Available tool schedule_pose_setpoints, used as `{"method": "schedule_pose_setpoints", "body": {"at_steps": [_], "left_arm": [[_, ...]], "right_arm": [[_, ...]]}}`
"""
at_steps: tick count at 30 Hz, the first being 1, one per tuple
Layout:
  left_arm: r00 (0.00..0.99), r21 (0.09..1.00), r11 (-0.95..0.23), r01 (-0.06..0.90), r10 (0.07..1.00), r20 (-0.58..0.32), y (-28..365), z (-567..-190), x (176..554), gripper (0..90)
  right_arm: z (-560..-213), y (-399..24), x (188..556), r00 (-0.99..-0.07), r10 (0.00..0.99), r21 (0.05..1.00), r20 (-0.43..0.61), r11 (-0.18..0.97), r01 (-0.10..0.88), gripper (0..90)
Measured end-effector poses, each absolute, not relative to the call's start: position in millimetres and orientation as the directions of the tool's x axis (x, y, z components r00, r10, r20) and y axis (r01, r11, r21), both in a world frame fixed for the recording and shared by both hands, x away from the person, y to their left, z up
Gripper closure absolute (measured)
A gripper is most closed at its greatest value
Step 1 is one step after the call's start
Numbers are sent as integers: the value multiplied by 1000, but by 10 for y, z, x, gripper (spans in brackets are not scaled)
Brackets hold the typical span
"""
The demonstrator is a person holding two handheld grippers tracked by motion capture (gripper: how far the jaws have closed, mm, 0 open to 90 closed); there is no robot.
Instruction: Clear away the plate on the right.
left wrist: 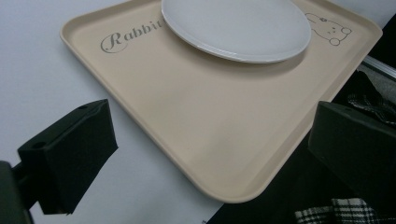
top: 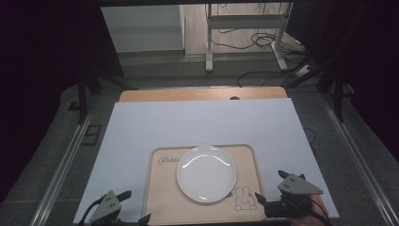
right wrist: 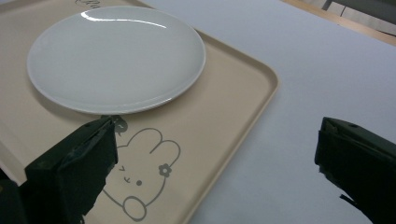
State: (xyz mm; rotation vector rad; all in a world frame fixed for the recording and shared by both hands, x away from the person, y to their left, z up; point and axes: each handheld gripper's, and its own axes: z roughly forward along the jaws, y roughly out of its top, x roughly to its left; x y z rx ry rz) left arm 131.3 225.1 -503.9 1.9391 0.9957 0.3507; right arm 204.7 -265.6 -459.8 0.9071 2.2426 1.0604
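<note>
While both grippers hovered with jaws spread at the near corners of the beige tray (top: 160, 202), the left gripper (top: 123, 207) and right gripper (top: 277, 188) would do best to grip its rim evenly, keeping the white plate (top: 206, 173) on it level.

The plate (top: 206, 173) occupies the tray (top: 160, 200) centre; the sheet (top: 197, 122) beyond the tray lies open.
</note>
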Motion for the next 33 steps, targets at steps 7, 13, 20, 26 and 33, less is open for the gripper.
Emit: {"method": "schedule_pose_setpoints", "body": {"at_steps": [7, 13, 20, 26, 33], "left_arm": [[635, 820, -269, 504, 759, -142, 2252, -5039, 1313, 7], [635, 821, -267, 504, 759, -143, 2255, -5039, 1313, 7], [635, 821, -266, 506, 759, -146, 2257, -5040, 1315, 7], [635, 821, -265, 506, 759, -147, 2258, -5041, 1315, 7], [637, 819, -269, 506, 757, -144, 2249, -5040, 1319, 7]], "right_arm": [[-4590, -2749, 2011, -635, 758, 812, -147, 460, 360, 0], [-4595, -2841, 1975, -619, 773, 819, -137, 440, 369, 0], [-4610, -2977, 1942, -594, 795, 828, -122, 411, 381, 0], [-4634, -3095, 1921, -572, 814, 833, -102, 384, 399, 0], [-4665, -3165, 1915, -563, 822, 829, -89, 375, 416, 0]]}}
